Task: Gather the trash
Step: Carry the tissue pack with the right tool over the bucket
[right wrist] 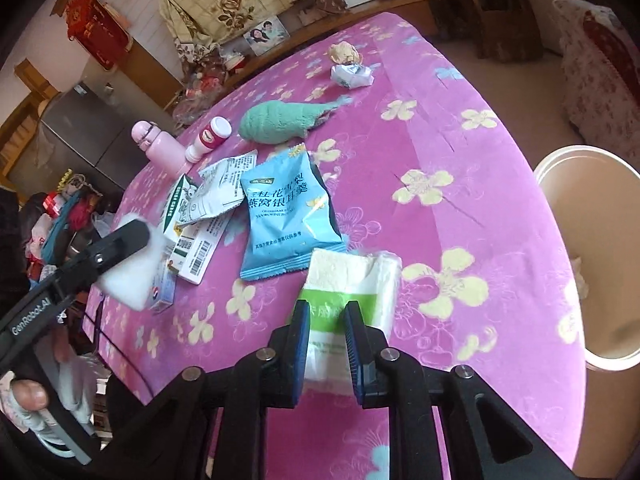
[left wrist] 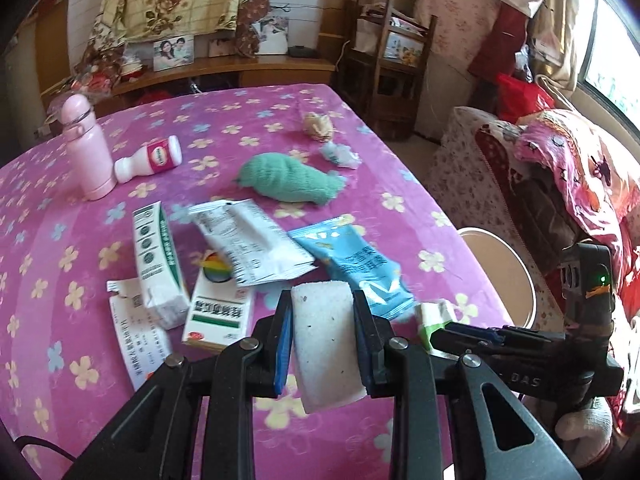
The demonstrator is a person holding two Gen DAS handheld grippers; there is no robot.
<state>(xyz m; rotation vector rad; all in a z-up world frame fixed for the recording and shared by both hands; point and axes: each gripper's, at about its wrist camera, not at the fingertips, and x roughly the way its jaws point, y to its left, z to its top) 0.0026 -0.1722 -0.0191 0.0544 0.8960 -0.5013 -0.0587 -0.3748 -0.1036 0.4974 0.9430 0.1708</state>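
Note:
My left gripper (left wrist: 322, 304) is shut on a white foam block (left wrist: 326, 344) and holds it above the pink flowered tablecloth (left wrist: 400, 168). My right gripper (right wrist: 328, 310) is shut on a green and white tissue pack (right wrist: 352, 280), which also shows in the left wrist view (left wrist: 434, 320). On the table lie a blue snack wrapper (right wrist: 286, 216), a white foil wrapper (left wrist: 252, 240), medicine boxes (left wrist: 158, 264), a paper slip (left wrist: 140, 344) and two crumpled wads (right wrist: 350, 66). A round cream bin (right wrist: 592, 256) stands beside the table on the right.
A pink flask (left wrist: 88, 148) stands upright by a lying white bottle (left wrist: 150, 158). A green rolled towel (left wrist: 292, 178) lies mid-table. A sofa with pink bedding (left wrist: 568, 168) is at the right; shelves and a cabinet stand behind.

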